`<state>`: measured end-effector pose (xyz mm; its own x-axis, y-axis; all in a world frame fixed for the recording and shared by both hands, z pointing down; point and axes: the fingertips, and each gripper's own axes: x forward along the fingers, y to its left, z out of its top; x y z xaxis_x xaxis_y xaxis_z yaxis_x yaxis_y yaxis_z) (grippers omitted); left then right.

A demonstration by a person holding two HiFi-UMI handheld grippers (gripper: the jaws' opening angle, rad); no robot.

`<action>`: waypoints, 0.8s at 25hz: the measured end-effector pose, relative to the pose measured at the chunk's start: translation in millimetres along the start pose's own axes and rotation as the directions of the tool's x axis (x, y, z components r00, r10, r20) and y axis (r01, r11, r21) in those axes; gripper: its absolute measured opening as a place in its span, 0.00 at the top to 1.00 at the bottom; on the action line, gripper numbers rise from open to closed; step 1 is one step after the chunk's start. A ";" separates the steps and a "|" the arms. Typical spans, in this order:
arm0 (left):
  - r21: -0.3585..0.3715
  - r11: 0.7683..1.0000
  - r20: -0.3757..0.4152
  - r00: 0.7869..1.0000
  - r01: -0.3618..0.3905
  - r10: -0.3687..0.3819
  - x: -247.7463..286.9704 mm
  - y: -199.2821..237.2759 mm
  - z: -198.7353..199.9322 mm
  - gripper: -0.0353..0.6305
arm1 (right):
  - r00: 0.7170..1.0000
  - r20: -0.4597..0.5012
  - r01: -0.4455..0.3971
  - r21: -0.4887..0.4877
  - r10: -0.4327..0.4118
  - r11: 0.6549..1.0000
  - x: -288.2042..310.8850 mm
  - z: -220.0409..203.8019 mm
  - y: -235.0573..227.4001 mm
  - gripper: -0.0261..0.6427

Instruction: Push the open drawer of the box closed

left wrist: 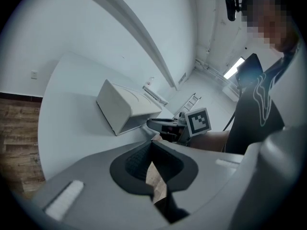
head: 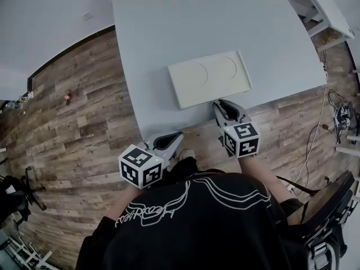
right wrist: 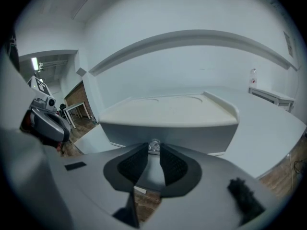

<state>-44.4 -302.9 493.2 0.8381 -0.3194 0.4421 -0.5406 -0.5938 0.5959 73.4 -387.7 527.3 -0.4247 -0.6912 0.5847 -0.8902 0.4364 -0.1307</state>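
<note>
Nearest to us, the left hand-held gripper [head: 179, 135] hangs off the near edge of the surface [head: 169, 27], above the wooden floor [head: 84, 111]. In its own view its jaws meet at the tips with nothing between them, and only floor shows through the slit behind the tips [left wrist: 152, 143].

A little farther out, the right hand-held gripper [head: 221, 103] reaches over the edge of the surface to the near face of the box [head: 209, 79]. In the right gripper view its jaws are drawn in to a narrow gap, and the small metal drawer knob [right wrist: 153, 146] sits right between the tips [right wrist: 154, 152], flanked by both pads.

Behind the knob we see the grey drawer front [right wrist: 196, 135] facing us under the cream top of the box [right wrist: 168, 108], which carries two shallow round recesses. The box rests flat on the surface, close to its near edge and toward our right. From the left gripper view the box [left wrist: 125, 107] lies beyond the right hand-held gripper [left wrist: 150, 123].

Farthest off, a white rack [head: 318, 7] stands past the right side of the surface.
</note>
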 end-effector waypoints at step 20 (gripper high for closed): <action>0.089 0.994 0.150 0.988 -0.059 0.045 -33.8 -113.9 -18.0 0.94 | 0.897 0.161 -0.389 -0.153 0.411 0.909 -161.2 17.8 107.7 0.95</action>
<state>-12.4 -211.2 422.4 0.8141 -0.4530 0.3634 -0.5808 -0.6370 0.5068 43.0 -239.6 404.6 -0.7734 -0.5339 0.3417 -0.6187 0.7531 -0.2237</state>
